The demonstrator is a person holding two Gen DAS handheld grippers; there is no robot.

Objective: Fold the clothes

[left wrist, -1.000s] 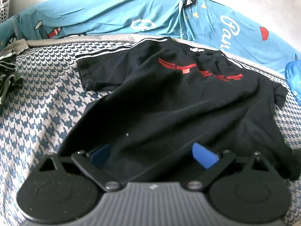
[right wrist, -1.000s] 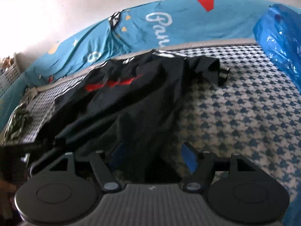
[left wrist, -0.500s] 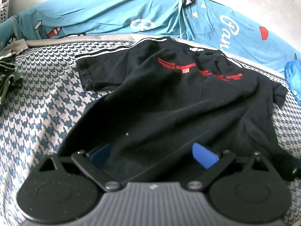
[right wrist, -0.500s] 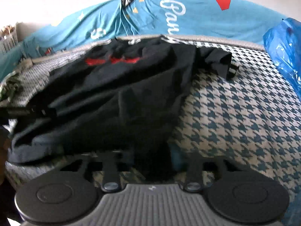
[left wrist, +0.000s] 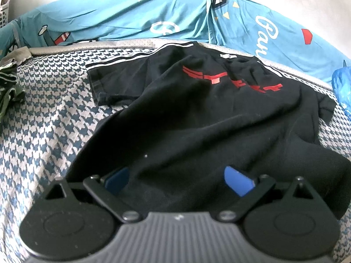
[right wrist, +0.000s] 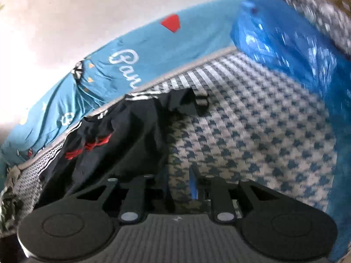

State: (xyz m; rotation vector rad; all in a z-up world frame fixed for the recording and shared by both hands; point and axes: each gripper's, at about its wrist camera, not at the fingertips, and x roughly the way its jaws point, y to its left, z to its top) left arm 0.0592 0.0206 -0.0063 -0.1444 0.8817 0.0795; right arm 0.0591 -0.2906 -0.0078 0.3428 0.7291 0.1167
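A black T-shirt [left wrist: 208, 120] with red chest print and white shoulder stripes lies spread, front up, on the houndstooth bed cover [left wrist: 43, 120]. My left gripper [left wrist: 179, 179] hangs over its near hem, open wide, with black cloth lying between the blue pads and neither pad pressing on it. In the right wrist view the shirt [right wrist: 122, 149] fills the left side, its edge running down beside the left finger. My right gripper [right wrist: 179, 186] is tilted, its jaws a narrow gap apart and opening. Only bed cover [right wrist: 252, 131] shows through that gap.
A teal printed sheet [left wrist: 131, 22] runs along the wall behind the bed. A blue plastic bag [right wrist: 296, 50] sits at the right, and its edge [left wrist: 342, 87] shows in the left wrist view. Crumpled green clothes [left wrist: 8, 83] lie at the far left edge.
The right gripper's jaws went from wide apart to nearly closed, and it rolled and swung right, off the shirt's edge. The shirt's near right corner has bunched up. The left gripper has not moved.
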